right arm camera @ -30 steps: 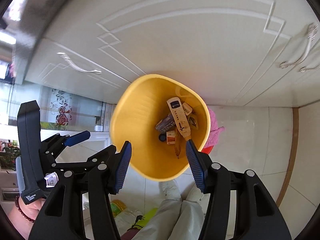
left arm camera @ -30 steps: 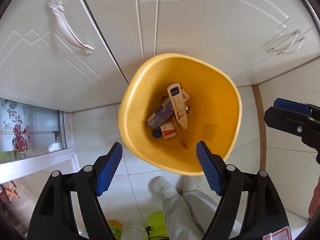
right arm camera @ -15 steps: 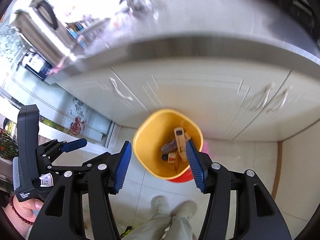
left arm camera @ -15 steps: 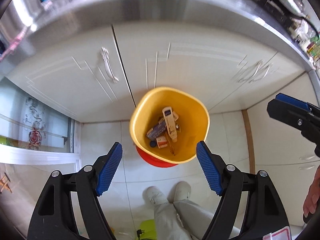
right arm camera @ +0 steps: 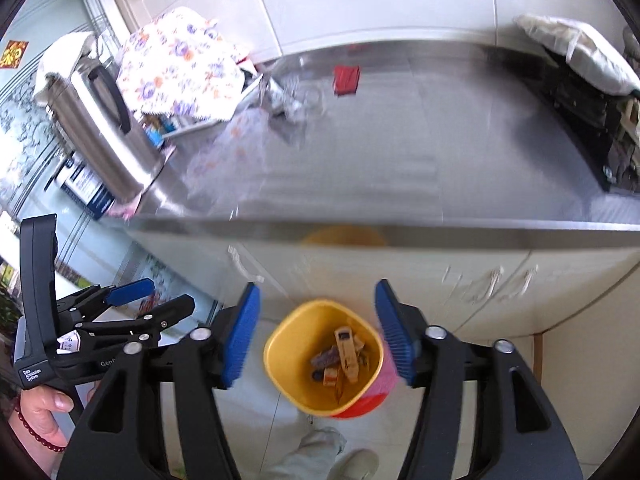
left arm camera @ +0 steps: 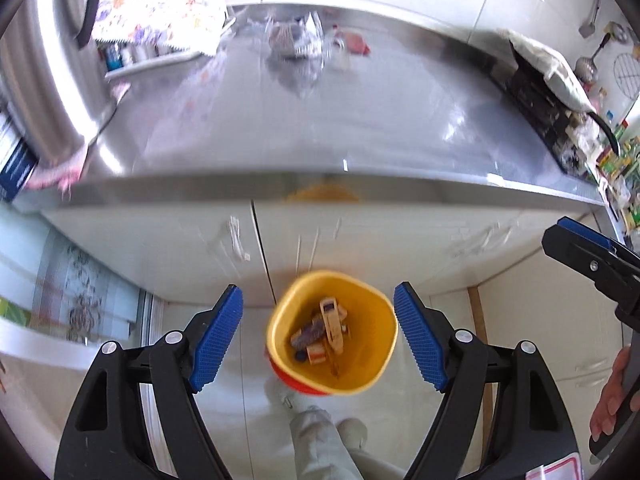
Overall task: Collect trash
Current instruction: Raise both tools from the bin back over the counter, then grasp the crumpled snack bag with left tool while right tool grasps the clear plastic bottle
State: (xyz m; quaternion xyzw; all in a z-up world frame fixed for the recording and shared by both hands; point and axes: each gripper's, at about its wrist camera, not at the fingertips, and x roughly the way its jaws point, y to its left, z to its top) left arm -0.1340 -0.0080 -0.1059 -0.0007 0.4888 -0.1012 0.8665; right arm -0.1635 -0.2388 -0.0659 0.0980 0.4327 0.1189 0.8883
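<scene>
Left wrist view: the left gripper [left arm camera: 318,338] is shown with its blue pads spread wide and nothing between them. Far below, on the tiled floor just in front of the white cabinet doors [left arm camera: 360,236], the yellow bin [left arm camera: 360,372] is seen holding the collected trash [left arm camera: 320,332], a heap of small boxes and wrappers. Above the bin, the steel countertop [left arm camera: 320,120] is seen with a red packet [left arm camera: 356,42] and crumpled clear wrapping [left arm camera: 296,40] near its far edge. Right wrist view: the right gripper [right arm camera: 316,330] is shown with its jaws opening and empty, framing the same bin [right arm camera: 288,376]. Trouser legs [right arm camera: 304,460] are visible below the bin.
</scene>
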